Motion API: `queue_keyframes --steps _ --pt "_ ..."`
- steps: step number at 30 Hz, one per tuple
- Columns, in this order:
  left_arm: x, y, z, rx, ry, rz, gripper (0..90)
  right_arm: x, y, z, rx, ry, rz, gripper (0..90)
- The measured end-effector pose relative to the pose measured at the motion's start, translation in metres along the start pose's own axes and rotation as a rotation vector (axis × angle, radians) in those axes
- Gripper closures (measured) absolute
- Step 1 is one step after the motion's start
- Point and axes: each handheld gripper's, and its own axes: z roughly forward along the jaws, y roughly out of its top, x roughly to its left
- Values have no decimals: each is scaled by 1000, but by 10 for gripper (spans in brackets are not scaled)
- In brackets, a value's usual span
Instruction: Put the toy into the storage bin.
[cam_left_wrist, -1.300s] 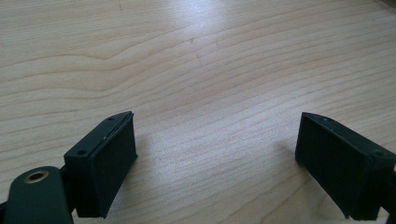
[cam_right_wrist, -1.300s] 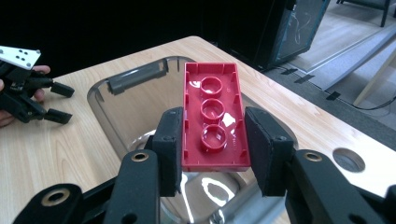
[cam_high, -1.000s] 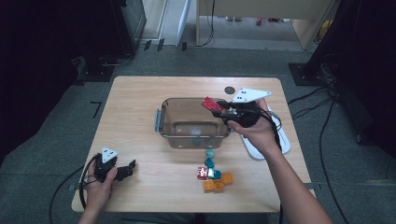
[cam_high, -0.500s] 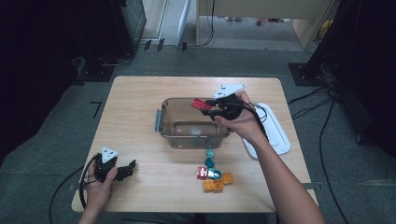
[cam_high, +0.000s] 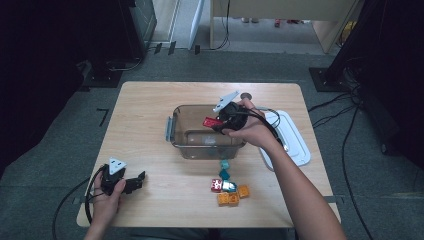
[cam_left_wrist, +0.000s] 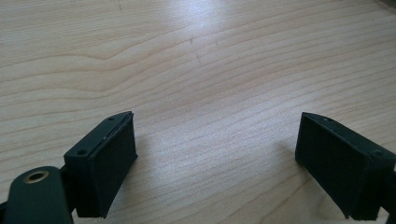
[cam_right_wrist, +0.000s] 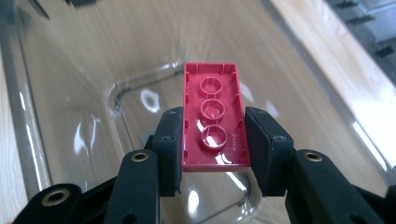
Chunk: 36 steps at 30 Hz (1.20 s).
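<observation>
Red brick (cam_right_wrist: 213, 119) sits clamped between the jaws of the right gripper (cam_right_wrist: 212, 140), underside up, its three round tubes showing. The pads press on its two long sides near the rear end, so the brick's long axis runs straight ahead of the gripper, in line with the jaws, and most of its length sticks out past the fingertips.

Directly below and ahead of that gripper lies the clear container (cam_right_wrist: 70, 93); its glassy floor and curved corner show under the brick. In the high view the right gripper (cam_high: 220, 121) hangs over the right-hand part of the container (cam_high: 172, 131), with the brick (cam_high: 211, 121) pointing inward across the opening. Judging from this, the coming move is a drop or a lowering: the brick already stands above the opening, so the distance left is downward, not sideways.

A cluster of small bricks (cam_high: 227, 187) lies on the table (cam_high: 150, 110) behind the right gripper, toward the person, and the white lid (cam_high: 292, 140) lies off to the gripper's outer side.

The left gripper (cam_high: 131, 182) rests well apart from the container; in its own view the jaws stand wide apart over bare wood, holding nothing. The right hand is plainly the one placed to finish this.
</observation>
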Motion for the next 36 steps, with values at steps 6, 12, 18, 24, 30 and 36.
queue_keyframes --steps 6,12,18,24,30,36 --pt "0 0 0 0 0 1 124 1 1 9 98 2 -12 600" --pt "0 0 0 0 0 1 124 0 0 14 151 17 -2 597" --pt "0 0 0 1 -1 2 123 -1 -3 14 154 15 0 575" --pt "0 0 0 0 -1 2 124 -2 -4 11 133 11 10 547" --pt "0 0 0 0 -1 1 124 -3 -6 0 65 12 27 529" --pt "0 0 0 0 -1 2 123 -3 -12 -18 -43 19 59 510"
